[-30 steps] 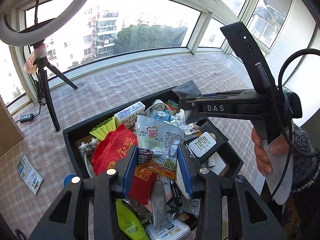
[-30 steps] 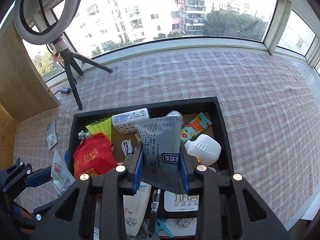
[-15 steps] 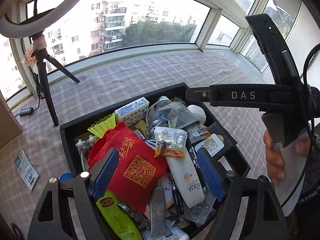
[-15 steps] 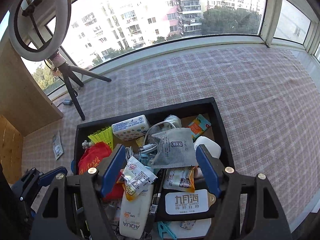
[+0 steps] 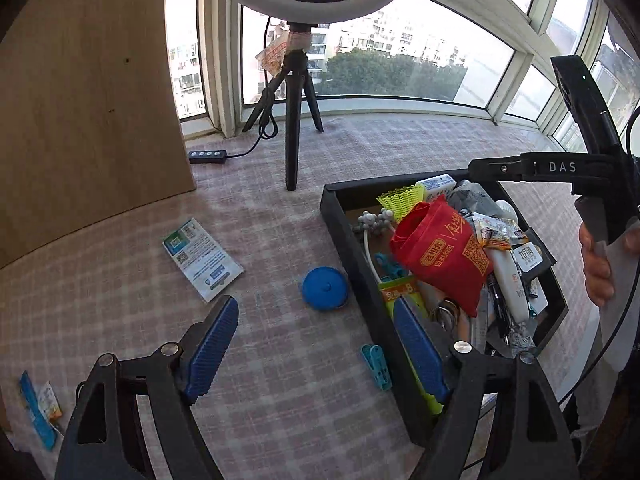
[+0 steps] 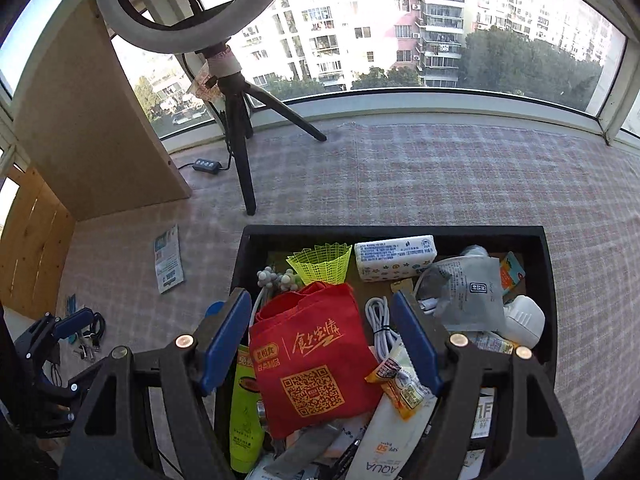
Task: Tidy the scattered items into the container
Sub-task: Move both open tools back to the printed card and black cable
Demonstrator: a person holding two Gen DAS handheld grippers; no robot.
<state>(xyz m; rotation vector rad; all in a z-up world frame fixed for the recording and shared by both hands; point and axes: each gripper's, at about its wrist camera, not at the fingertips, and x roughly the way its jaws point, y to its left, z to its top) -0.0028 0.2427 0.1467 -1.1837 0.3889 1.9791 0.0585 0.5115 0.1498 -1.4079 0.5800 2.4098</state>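
Both my tongs have just sprung wide and hold nothing: the left gripper (image 5: 312, 344) hangs over the checked cloth, the right gripper (image 6: 320, 344) over the black container (image 6: 548, 280). At my left tongs' twelve o'clock lies one blue disc (image 5: 325, 289), at two one teal clip (image 5: 377, 366), at eleven one leaflet (image 5: 202, 258). Inside the container I count one red bag (image 6: 312, 356) and one tissue pack (image 6: 394, 254).

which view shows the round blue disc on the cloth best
The left wrist view: the round blue disc lies fully visible on the checked cloth beside the black tray. The right wrist view shows only a blue sliver behind a finger.
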